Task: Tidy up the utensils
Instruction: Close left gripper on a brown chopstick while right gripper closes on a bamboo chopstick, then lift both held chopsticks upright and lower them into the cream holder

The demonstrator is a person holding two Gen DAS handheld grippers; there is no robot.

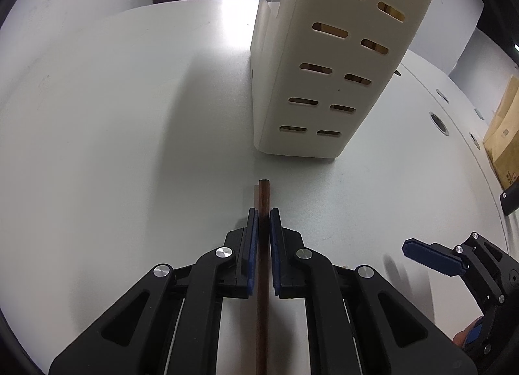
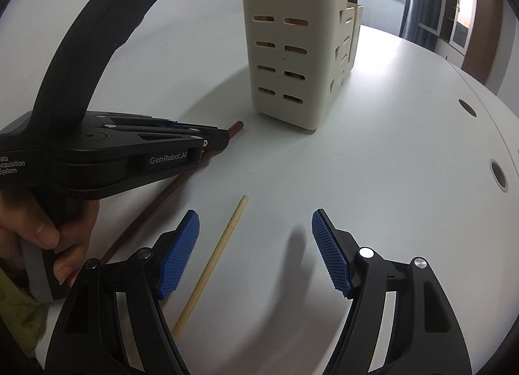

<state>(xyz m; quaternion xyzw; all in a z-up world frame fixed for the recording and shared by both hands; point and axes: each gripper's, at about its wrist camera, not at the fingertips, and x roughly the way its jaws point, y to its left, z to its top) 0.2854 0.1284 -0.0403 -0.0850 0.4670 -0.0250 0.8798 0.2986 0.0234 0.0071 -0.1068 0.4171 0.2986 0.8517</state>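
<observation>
My left gripper point(image 1: 263, 212) sits low in the middle of the left wrist view. Its two blue pads point(image 1: 252, 245) are almost together, with a dark brown chopstick point(image 1: 263, 193) squeezed between them. The stick lies flat on the white table point(image 1: 129, 115), and its tip pokes out just past the pads, pointing at the cream holder point(image 1: 324, 66) with slots in its side. The holder stands upright in the upper right of that view, near the stick's tip but not touching it.

My right gripper point(image 2: 256, 245) is at the bottom of the right wrist view. Its fingers point(image 2: 331, 255) are spread wide and hold nothing. A pale chopstick point(image 2: 220, 251) lies on the table between them, nearer the left finger. My hand point(image 2: 48, 232) grips the handle of the other tool at the left edge.
</observation>
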